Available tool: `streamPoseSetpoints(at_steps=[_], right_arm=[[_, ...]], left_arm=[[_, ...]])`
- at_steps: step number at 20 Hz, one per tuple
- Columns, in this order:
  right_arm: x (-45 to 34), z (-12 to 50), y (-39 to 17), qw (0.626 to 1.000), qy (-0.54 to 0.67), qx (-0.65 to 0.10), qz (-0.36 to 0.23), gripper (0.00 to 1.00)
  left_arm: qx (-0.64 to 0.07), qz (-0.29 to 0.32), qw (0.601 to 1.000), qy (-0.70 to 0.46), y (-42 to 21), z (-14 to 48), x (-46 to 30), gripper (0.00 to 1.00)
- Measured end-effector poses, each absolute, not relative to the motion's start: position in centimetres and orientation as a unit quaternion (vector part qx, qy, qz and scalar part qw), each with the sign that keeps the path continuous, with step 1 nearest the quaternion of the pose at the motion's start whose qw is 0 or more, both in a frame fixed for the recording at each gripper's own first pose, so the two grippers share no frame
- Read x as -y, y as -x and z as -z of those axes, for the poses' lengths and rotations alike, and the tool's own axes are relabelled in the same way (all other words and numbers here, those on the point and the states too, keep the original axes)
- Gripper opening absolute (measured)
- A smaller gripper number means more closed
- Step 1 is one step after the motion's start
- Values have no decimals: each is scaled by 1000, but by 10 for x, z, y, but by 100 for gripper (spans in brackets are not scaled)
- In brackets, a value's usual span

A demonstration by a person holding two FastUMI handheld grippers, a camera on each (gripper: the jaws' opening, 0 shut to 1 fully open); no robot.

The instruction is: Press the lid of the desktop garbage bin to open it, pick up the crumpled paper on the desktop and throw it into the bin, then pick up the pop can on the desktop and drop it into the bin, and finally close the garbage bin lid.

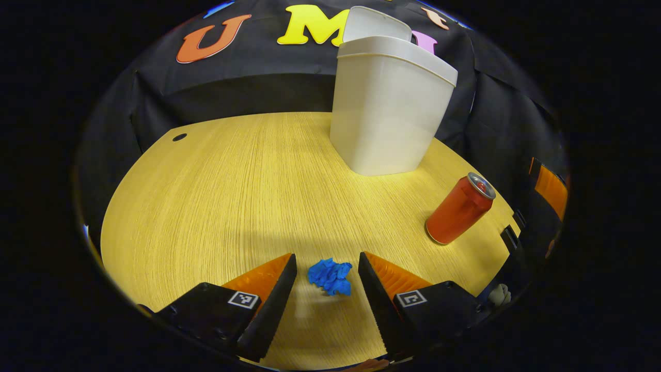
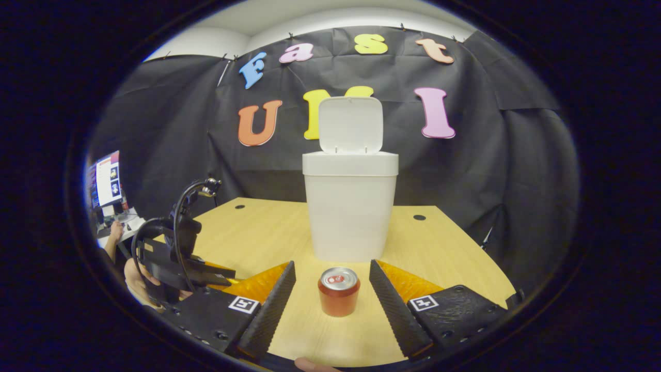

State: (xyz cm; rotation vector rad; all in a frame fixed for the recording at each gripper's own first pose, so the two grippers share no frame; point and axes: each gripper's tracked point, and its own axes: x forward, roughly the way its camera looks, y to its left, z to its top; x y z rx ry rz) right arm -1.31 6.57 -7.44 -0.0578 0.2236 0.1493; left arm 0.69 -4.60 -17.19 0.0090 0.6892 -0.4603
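Note:
The white bin (image 1: 387, 108) stands at the back of the wooden table (image 1: 222, 181) with its lid (image 1: 374, 23) flipped up. A blue crumpled paper (image 1: 330, 277) lies on the table between the spread fingers of my left gripper (image 1: 326, 258), touching neither finger. The red pop can (image 1: 459, 209) stands to its right. In the right gripper view the can (image 2: 338, 292) stands upright between the fingers of my open right gripper (image 2: 331, 264), clear of both. Behind it is the bin (image 2: 351, 206), its lid (image 2: 351, 124) upright. The left gripper (image 2: 181, 268) hangs low at the left.
A hand (image 2: 135, 281) holds the left gripper by the table's left edge (image 2: 217, 227). A monitor (image 2: 106, 178) stands beyond it. Part of the right gripper (image 1: 547, 191) shows past the table's right edge. Cable holes (image 1: 179, 137) (image 2: 419, 217) mark the tabletop.

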Motion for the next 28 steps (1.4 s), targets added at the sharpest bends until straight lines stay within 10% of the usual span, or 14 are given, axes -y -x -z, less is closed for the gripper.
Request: streamPoseSetpoints(at_steps=[18, 28], right_arm=[[-72, 127, -5, 978, 33, -195, -69, 90], [-50, 166, -36, 977, 58, -204, -10, 89]], left_arm=[[-350, 199, 915, -21, -12, 181, 34, 45], [-304, 206, 930, -7, -3, 139, 31, 43]])
